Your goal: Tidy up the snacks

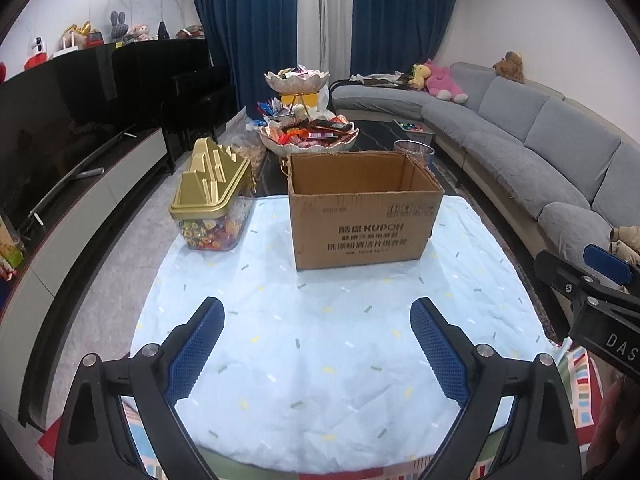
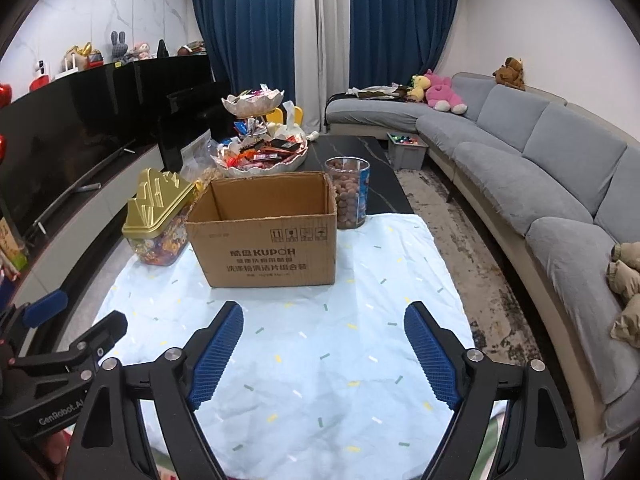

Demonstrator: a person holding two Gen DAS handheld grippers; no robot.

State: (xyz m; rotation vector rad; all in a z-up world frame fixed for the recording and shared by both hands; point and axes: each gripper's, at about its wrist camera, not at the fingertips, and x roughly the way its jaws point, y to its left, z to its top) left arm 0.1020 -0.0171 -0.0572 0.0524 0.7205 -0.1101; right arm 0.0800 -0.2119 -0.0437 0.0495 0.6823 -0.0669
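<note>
An open, empty-looking cardboard box (image 1: pixel 362 208) (image 2: pixel 266 236) stands on a pale blue cloth (image 1: pixel 320 340) (image 2: pixel 320 344). Left of it sits a clear candy container with a gold lid (image 1: pixel 210 196) (image 2: pixel 154 216). Behind the box, a two-tier bowl stand heaped with wrapped snacks (image 1: pixel 308 132) (image 2: pixel 262 152) rests on the dark table. A clear jar of brown round snacks (image 2: pixel 347 192) (image 1: pixel 414 151) stands behind the box's right corner. My left gripper (image 1: pixel 316 312) hovers over the cloth, open and empty. My right gripper (image 2: pixel 324 316) is likewise open with nothing between its fingers.
A grey sofa (image 2: pixel 540 168) with plush toys curves along the right. A black TV and low cabinet (image 1: pixel 80 152) run along the left. A grey bin of small items (image 2: pixel 406 148) sits on the floor by the sofa. Blue curtains hang at the back.
</note>
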